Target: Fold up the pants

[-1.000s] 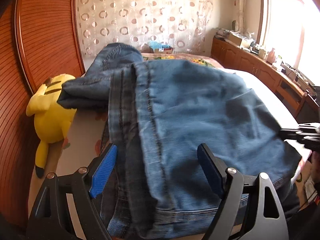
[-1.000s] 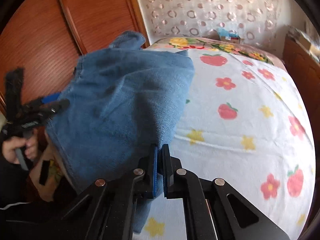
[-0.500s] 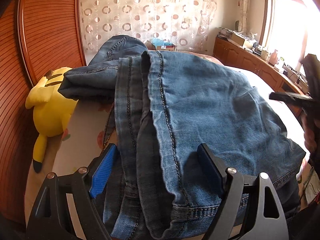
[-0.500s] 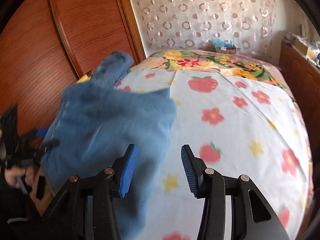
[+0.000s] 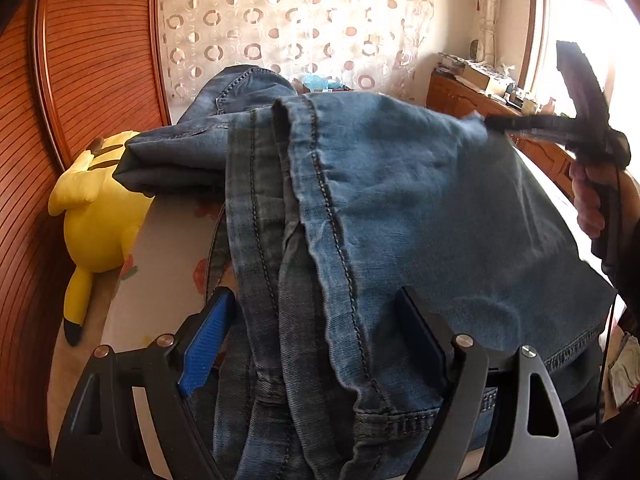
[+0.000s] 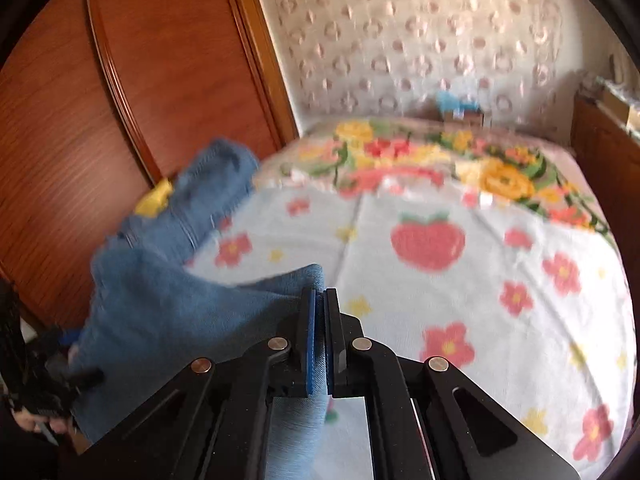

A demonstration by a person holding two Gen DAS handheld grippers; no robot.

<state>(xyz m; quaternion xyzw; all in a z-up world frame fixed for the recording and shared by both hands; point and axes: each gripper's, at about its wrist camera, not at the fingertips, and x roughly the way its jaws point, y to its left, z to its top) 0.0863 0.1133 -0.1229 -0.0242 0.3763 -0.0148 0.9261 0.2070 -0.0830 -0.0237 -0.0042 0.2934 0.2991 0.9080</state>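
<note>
Blue denim pants (image 5: pixel 400 200) lie folded lengthwise on the bed, seams running away from me. My left gripper (image 5: pixel 314 340) stands open and wide at the near end, the bunched hem between its fingers. My right gripper (image 6: pixel 320 300) is shut on a far corner of the pants (image 6: pixel 168 312), and cloth shows between its pads. In the left wrist view the right gripper (image 5: pixel 492 122) meets that corner at the right, with a hand below it. The right wrist view is blurred.
The bed sheet (image 6: pixel 440 280) is white with strawberries and flowers. A yellow plush toy (image 5: pixel 96 216) lies at the bed's left edge against a wooden wardrobe (image 5: pixel 92 60). A wooden sideboard (image 5: pixel 460 92) with clutter runs along the right under the window.
The right gripper opened, let go of the near edge, travelled up along the pants' right side and shut on the far corner. The left gripper stayed put.
</note>
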